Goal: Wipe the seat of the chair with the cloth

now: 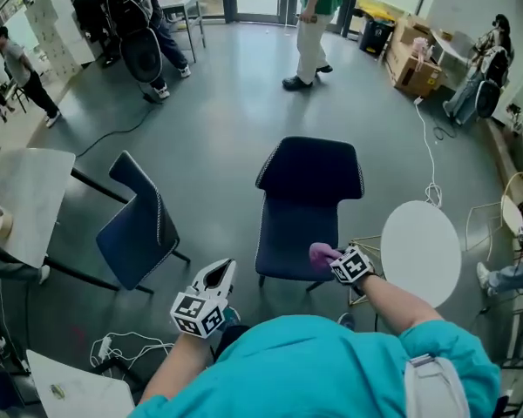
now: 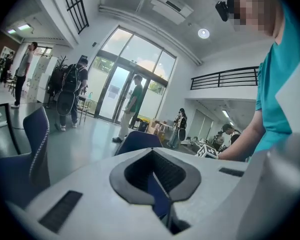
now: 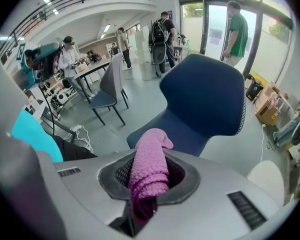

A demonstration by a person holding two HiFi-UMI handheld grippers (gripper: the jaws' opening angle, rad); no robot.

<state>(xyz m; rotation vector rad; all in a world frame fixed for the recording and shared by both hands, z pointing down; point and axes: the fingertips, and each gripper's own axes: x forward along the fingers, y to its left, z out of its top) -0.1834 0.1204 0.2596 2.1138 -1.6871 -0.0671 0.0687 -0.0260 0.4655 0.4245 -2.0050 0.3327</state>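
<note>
Grey hall floor [image 1: 218, 103], with a dark blue chair [image 1: 307, 212] standing directly ahead of the operator, backrest on the far side.

Finding 1: the right gripper [image 1: 338, 259] has its 2 jaws clamped on a pink cloth [image 1: 322, 252], which rises bunched from between them in the right gripper view [image 3: 149, 169].

Finding 2: the cloth sits at the front right edge of the seat [image 1: 289, 249]. I cannot tell if it touches.

Finding 3: the bare seat lies forward and to the left of the cloth, running away from the operator toward the backrest. A wiping stroke would judgeably go that way.

Finding 4: the left gripper [image 1: 218, 273] hangs off the seat's front left corner, jaws together on nothing. The right is the nearer tool.
</note>
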